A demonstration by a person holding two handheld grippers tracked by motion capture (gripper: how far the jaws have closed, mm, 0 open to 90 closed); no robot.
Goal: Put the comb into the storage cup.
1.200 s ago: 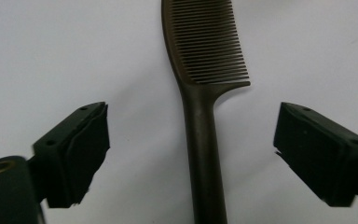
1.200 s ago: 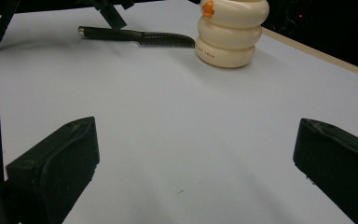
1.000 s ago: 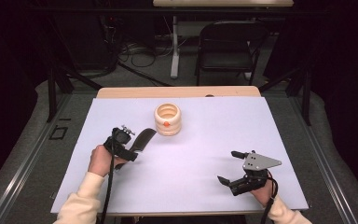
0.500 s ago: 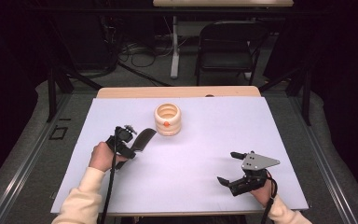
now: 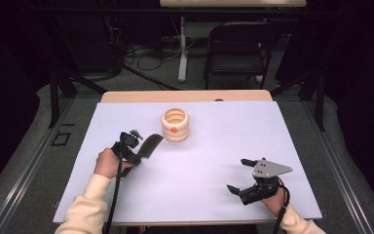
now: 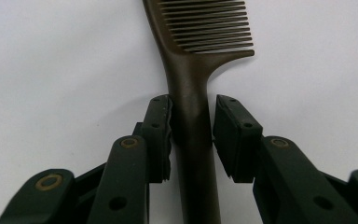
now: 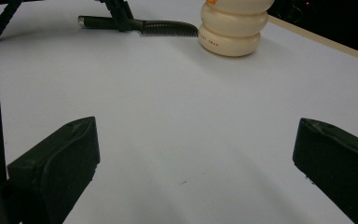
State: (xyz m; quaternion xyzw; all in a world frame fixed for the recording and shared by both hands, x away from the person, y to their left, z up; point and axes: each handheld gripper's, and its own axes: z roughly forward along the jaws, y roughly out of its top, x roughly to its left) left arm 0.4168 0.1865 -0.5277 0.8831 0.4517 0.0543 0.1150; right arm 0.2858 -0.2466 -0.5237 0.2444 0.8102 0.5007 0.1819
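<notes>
A dark brown comb [image 5: 151, 145] lies flat on the white table sheet [image 5: 204, 161], teeth end toward a cream ribbed cup [image 5: 175, 124] with an orange dot. My left gripper [image 5: 139, 152] has just been closing its jaws on the comb handle [image 6: 191, 93]. In the left gripper view both pads [image 6: 161, 126] sit against the handle's sides, with my left gripper [image 6: 192, 121] low over the sheet. My right gripper [image 5: 237, 174] rests at the front right with its jaws wide apart, open and holding nothing [image 7: 196, 154]. Far off in the right gripper view are the comb [image 7: 168, 27] and the cup [image 7: 233, 28].
A wooden table edge [image 5: 185, 95] runs behind the white sheet. Beyond it stand a dark folding chair [image 5: 238, 44], floor cables and a table leg. Bare sheet lies between the two grippers.
The left gripper's jaws have closed in around the comb handle, and the left hand has edged slightly toward the comb. The comb, the cup and the right gripper have stayed put.
</notes>
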